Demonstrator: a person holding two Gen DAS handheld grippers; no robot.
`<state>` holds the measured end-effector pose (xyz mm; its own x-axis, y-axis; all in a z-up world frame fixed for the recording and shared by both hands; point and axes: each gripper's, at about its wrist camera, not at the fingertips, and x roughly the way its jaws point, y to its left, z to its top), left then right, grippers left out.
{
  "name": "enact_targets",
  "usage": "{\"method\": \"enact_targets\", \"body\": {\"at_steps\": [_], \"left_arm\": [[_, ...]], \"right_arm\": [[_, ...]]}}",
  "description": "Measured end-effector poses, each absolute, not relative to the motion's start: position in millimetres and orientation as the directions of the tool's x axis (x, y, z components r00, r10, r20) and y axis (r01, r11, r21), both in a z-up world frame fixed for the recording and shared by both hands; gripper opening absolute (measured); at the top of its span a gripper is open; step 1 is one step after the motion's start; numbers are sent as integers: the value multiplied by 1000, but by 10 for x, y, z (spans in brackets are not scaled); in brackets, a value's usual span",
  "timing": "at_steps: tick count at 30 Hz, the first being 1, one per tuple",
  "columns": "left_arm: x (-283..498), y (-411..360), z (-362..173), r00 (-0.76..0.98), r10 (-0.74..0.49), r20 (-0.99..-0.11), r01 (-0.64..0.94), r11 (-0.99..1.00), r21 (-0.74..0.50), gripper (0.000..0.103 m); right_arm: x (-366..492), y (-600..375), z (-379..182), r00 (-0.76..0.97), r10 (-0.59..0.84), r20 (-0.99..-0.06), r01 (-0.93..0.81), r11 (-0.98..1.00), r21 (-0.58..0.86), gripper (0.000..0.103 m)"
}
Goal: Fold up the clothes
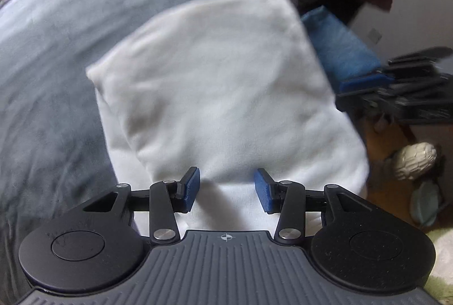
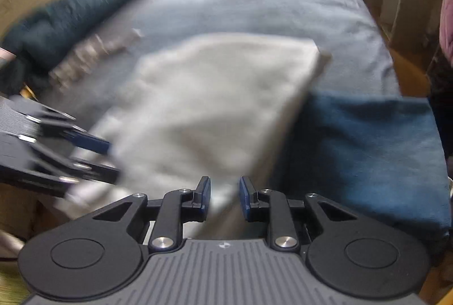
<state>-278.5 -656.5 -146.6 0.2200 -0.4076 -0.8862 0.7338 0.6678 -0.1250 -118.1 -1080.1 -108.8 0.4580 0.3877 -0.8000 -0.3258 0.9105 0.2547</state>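
Both grippers, left gripper (image 1: 227, 189) and right gripper (image 2: 225, 198), loose, holding nothing; careless grab could mess folded white garment (image 1: 226, 84).

Left gripper (image 1: 227, 189) pitched down, jaws apart, nothing between pads. Right gripper (image 2: 225, 198) pitched down too, narrower gap, also empty.

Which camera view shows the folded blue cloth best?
The right wrist view: the blue cloth fills its right side, beside the white garment. The left wrist view shows only a narrow strip behind the white garment.
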Motion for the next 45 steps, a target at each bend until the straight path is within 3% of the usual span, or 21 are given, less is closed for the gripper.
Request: {"method": "enact_targets", "body": {"at_steps": [4,8,13,17,20,23,25,26,28,32,34,36,45], "left_arm": [[-3058,-6501,-1442,188,-442,-877,787,602,-135,43],[-3349,-6399,-1604,189,-415,-890,809,580,-99,43],[-3537,-6105,-1385,236,-447,-863,806,586,-83,43],[-3653,-5928,-1120,293,-461,-838,784,617,-65,46],[-3686,-5828,-905,370,-479,-796,741,669,-59,59],[-3725,-5679,-668,452,-503,-737,698,714,-59,80],[-3750,-5578,-524,500,-511,-699,667,742,-65,101],[-3765,-5536,-471,525,-509,-682,649,758,-65,103],[-3790,-5469,-380,561,-501,-659,618,783,-70,103],[-3834,-5411,-244,575,-477,-664,568,817,-95,103],[-3865,-5403,-206,571,-463,-678,539,834,-116,103],[-3899,-5410,-193,567,-448,-691,513,849,-130,103],[-4043,-5470,-306,551,-380,-743,439,889,-129,103]], "right_arm": [[-1442,-10544,-894,460,437,-773,-358,888,289,25],[-1557,-10226,-1445,337,329,-882,-231,937,261,26],[-1898,-10086,-1165,357,235,-904,-87,972,218,27],[-2196,-9976,-926,378,152,-913,1,986,164,37],[-2304,-9848,-764,386,121,-915,59,986,155,45],[-2446,-9731,-572,412,96,-906,92,985,147,58],[-2472,-9662,-458,431,81,-899,99,986,137,64],[-2487,-9629,-401,440,74,-895,103,986,132,66],[-2526,-9597,-288,450,60,-891,119,985,126,73],[-2566,-9571,-115,459,31,-888,145,983,109,77],[-2586,-9576,-43,467,23,-884,153,982,107,87],[-2586,-9560,-1,466,8,-885,147,985,86,91],[-2594,-9533,68,465,6,-885,102,993,61,97]]}}
